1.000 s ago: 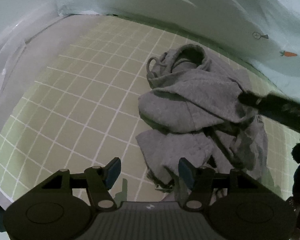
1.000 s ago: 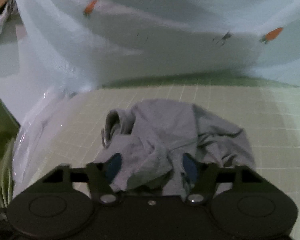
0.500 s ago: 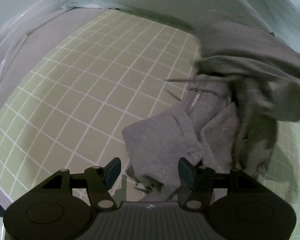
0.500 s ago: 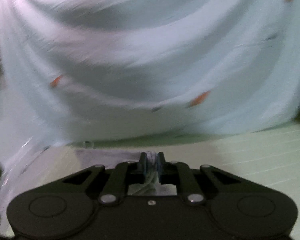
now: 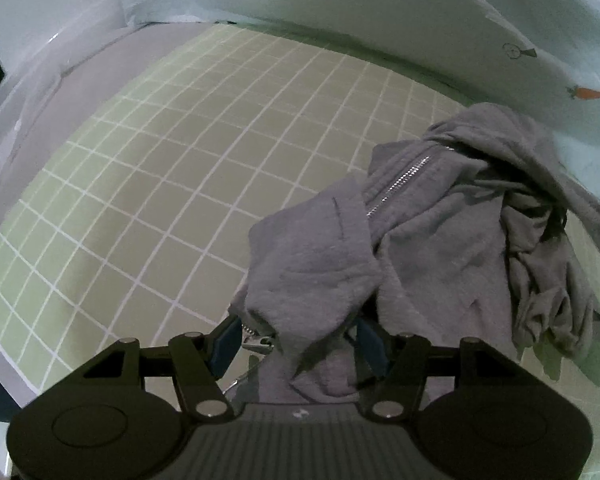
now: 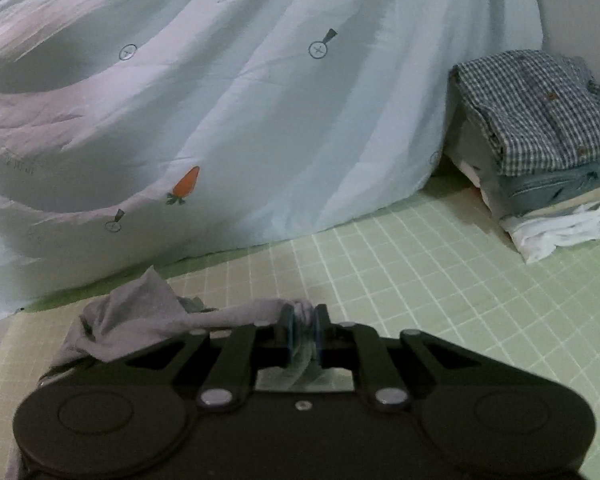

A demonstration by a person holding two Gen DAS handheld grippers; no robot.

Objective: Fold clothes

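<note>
A crumpled grey zip hoodie [image 5: 440, 240] lies on the green grid mat [image 5: 180, 184], its silver zipper showing. My left gripper [image 5: 296, 340] is open, with the hoodie's lower hem lying between its blue pads. My right gripper [image 6: 303, 332] is shut on a bunch of the grey hoodie [image 6: 140, 312], which trails off to the left of it over the mat [image 6: 420, 280].
A pale blue sheet with carrot prints [image 6: 260, 120] hangs along the back of the mat. A stack of folded clothes topped by a checked shirt [image 6: 540, 132] stands at the right. A white edge [image 5: 28, 92] borders the mat at the left.
My right gripper has shut on the hoodie and pulled it up and to the right. The hoodie has shifted right and turned over. Its hem now lies between my left pads.
</note>
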